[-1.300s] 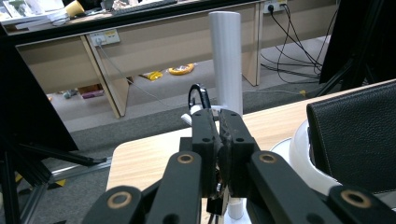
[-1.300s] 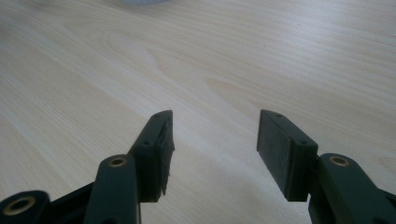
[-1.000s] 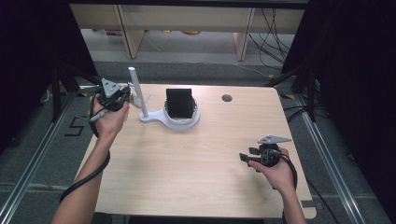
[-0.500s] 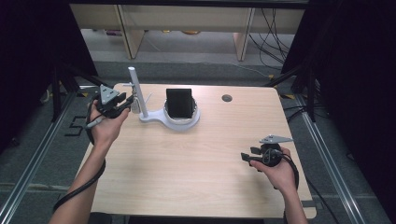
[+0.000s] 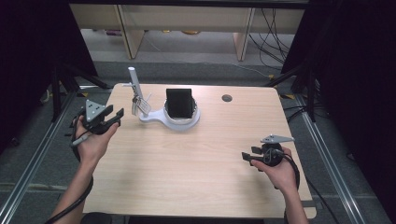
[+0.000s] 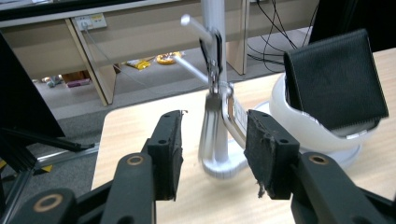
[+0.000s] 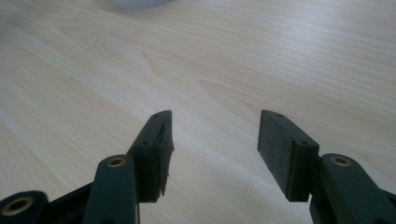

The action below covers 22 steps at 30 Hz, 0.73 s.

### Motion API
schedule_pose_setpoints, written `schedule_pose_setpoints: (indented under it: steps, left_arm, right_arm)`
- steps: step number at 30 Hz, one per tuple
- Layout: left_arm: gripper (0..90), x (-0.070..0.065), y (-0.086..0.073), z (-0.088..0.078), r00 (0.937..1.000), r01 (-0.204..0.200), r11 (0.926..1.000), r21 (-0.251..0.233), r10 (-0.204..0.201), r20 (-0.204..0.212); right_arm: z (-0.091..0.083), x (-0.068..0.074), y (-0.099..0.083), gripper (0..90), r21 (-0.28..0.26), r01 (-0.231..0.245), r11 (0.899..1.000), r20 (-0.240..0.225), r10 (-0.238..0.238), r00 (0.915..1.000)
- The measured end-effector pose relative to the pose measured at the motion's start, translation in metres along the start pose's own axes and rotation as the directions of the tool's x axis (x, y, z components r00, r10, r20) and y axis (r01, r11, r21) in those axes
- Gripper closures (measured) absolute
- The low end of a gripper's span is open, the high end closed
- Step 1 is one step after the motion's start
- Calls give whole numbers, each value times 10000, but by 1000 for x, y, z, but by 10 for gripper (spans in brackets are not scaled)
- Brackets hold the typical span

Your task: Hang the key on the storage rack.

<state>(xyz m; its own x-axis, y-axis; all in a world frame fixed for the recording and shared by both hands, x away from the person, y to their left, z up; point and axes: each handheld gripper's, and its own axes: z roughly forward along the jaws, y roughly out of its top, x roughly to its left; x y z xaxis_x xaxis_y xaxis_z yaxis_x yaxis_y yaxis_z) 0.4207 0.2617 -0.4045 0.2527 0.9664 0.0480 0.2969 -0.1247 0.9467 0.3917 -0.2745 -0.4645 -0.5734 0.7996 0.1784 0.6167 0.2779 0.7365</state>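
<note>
- The right gripper (image 5: 248, 157) is held low over the near right part of the table (image 5: 196, 182); its black jaws stand apart with nothing between them, as seen in the right gripper view (image 7: 212, 135), where flat matte pads with square edges are shown above bare board.
- The table top is a pale wood-grain laminate, smooth, with rounded corners and a faint sheen.
- The left gripper (image 5: 114, 117) is held at the table's left edge, a grey three-cornered plate on top; its jaws have just been opening and are now parted, with nothing pressed by the pads. In the left gripper view (image 6: 212, 149) one pad's rubber facing is seen frayed at the lower corner.
- Just beyond those jaws, a bunch of keys (image 6: 219, 105) is seen hanging on a thin white peg of the stand (image 5: 156, 117), bright metal with a pale tag, blurred.
- The stand is glossy white plastic: a slim round post (image 5: 134, 84) rising from a curved foot that runs into a shallow round bowl.
- A black wallet (image 5: 179, 102) with a fine woven texture, rectangular, is propped tilted in that bowl.
- A small round cable hole (image 5: 227, 98) is noted at the far edge of the board.
</note>
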Motion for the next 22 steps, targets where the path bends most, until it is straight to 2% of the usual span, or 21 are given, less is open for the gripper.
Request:
schedule_pose_setpoints:
  steps: [1,2,4,5,6,7,9,10,11,13,14,15,16,17,18,20,21,22]
  left_arm:
    - [554,0,-4,-2,10000,51,10000,-17,-51,-12]
    - [549,0,-9,-3,10000,66,10000,-33,-67,-30]
    - [532,-1,-21,-6,9999,135,9999,19,-135,-19]
    - [526,-1,-28,-7,9998,178,9998,49,-178,-5]
    - [520,-1,-36,-9,9997,223,9997,81,-223,-31]
    - [512,-1,-45,-9,9996,290,9996,65,-289,-14]
    - [503,0,-65,-10,9995,322,9992,222,-323,45]
    - [495,0,-75,-10,9992,387,9987,345,-390,83]
    - [487,-1,-85,-10,9990,410,9976,556,-419,161]
    - [483,-2,-99,-10,9972,590,9956,723,-621,415]
    - [483,-3,-107,-11,9954,745,9941,783,-788,537]
    - [480,-4,-113,-11,9940,869,9927,837,-919,590]
    - [471,-5,-117,-11,9921,1005,9911,871,-1064,663]
    - [460,-5,-119,-12,9907,1049,9901,934,-1122,770]
    - [452,-6,-122,-12,9889,1133,9899,855,-1207,867]
    - [417,-7,-126,-12,9899,1128,9901,833,-1192,764]
    - [406,-7,-127,-12,9897,1153,9900,814,-1215,757]
    - [403,-7,-127,-11,9889,1235,9893,776,-1292,732]
  right_arm:
    - [0,-1,0,463,53,38,10000,-70,-38,10000]
    - [0,0,-1,463,62,118,9999,391,-120,9992]
    - [0,0,-2,463,189,-95,9998,576,84,9983]
    - [-1,-1,-2,463,148,-31,9999,467,24,9989]
    - [-1,0,-3,463,232,-206,9995,506,194,9985]
    - [1,-2,-4,463,53,24,10000,425,-26,9991]
    - [-1,-1,-5,463,283,-350,9990,538,334,9980]
    - [-1,-2,-5,463,283,-380,9989,535,364,9979]
    - [1,-5,-6,463,214,-268,9994,359,260,9990]
    - [3,-6,-8,462,62,-49,10000,506,45,9987]
    - [4,-5,-9,462,96,-165,9998,600,159,9981]
    - [3,-4,-9,463,358,-379,9986,463,362,9983]
    - [3,-4,-9,462,416,-464,9981,525,442,9976]
    - [6,-7,-10,462,224,-143,9996,280,136,9995]
    - [6,-6,-10,462,263,-246,9994,349,237,9991]
    - [7,-5,-11,461,288,-375,9989,447,361,9983]
    - [7,-6,-13,461,218,-111,9997,467,101,9989]
    - [7,-5,-12,460,301,-290,9991,395,278,9988]
